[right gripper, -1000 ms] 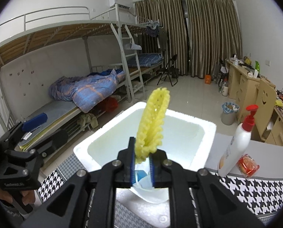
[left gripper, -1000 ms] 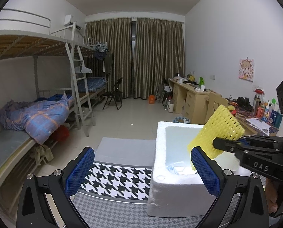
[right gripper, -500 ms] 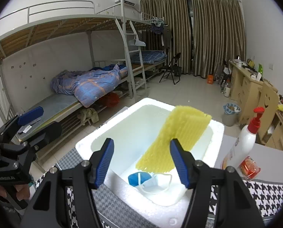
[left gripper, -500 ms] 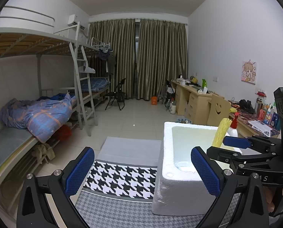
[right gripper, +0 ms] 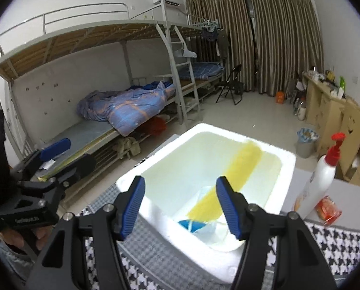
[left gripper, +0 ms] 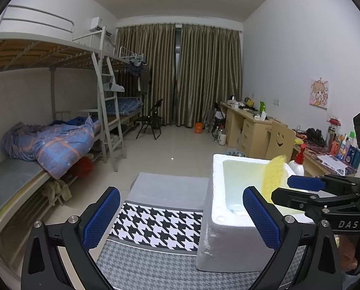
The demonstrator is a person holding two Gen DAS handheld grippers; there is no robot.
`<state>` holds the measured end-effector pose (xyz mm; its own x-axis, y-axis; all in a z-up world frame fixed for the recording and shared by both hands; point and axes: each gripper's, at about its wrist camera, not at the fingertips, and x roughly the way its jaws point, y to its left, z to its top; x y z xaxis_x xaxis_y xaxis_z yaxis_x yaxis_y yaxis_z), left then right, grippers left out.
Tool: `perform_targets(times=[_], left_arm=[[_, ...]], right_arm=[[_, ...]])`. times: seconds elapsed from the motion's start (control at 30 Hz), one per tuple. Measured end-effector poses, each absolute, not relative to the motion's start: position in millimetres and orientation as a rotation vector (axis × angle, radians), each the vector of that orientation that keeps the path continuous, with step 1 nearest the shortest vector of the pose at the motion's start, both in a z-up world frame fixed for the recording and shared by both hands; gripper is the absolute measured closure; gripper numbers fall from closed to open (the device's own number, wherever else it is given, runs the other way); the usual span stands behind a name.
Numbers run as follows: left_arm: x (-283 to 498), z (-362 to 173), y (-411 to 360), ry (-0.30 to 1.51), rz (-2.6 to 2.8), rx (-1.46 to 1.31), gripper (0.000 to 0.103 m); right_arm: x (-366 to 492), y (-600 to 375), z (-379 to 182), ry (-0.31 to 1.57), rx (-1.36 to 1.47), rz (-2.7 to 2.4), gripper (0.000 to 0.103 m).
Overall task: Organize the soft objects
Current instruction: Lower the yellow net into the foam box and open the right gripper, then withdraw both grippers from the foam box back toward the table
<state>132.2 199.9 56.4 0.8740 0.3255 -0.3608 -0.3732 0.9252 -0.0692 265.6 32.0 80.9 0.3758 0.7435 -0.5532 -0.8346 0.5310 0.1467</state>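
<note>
A yellow foam net (right gripper: 240, 169), blurred, drops slantwise inside the white foam box (right gripper: 288, 159), free of any pad. Under it lie a blue soft item (right gripper: 186, 224) and a white face mask (right gripper: 216, 234). My right gripper (right gripper: 181, 205) hangs open just above the box's near rim with nothing between its fingers. In the left wrist view the net (left gripper: 275, 176) shows over the box (left gripper: 216, 193), beside the right gripper (left gripper: 297, 189). My left gripper (left gripper: 182, 217) stands wide open and empty, left of the box, above the houndstooth cloth (left gripper: 155, 220).
A white pump bottle (right gripper: 322, 176) with a red top and a red packet (right gripper: 328, 209) stand right of the box. The left gripper (right gripper: 68, 155) is held by a hand at far left. Bunk beds line the left wall, desks the right.
The right gripper's jaws have opened and let go of the yellow net, which has tipped over and fallen into the box. The left gripper stays open and has barely moved.
</note>
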Motion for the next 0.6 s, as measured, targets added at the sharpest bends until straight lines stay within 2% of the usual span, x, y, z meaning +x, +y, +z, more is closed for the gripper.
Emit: perform_targets(times=[0.1, 0.2, 0.6], left_arm=[[128, 57, 200, 0.351, 0.361, -0.138, 0.001], [127, 57, 198, 0.35, 0.36, -0.134, 0.001], [121, 65, 185, 0.341, 0.359, -0.128, 0.001]], right_arm=[[269, 31, 80, 0.661, -0.145, 1.02, 0.037], [264, 31, 81, 0.591, -0.214, 0.939, 0.037], [253, 4, 91, 0.551, -0.164, 0.941, 0.037]])
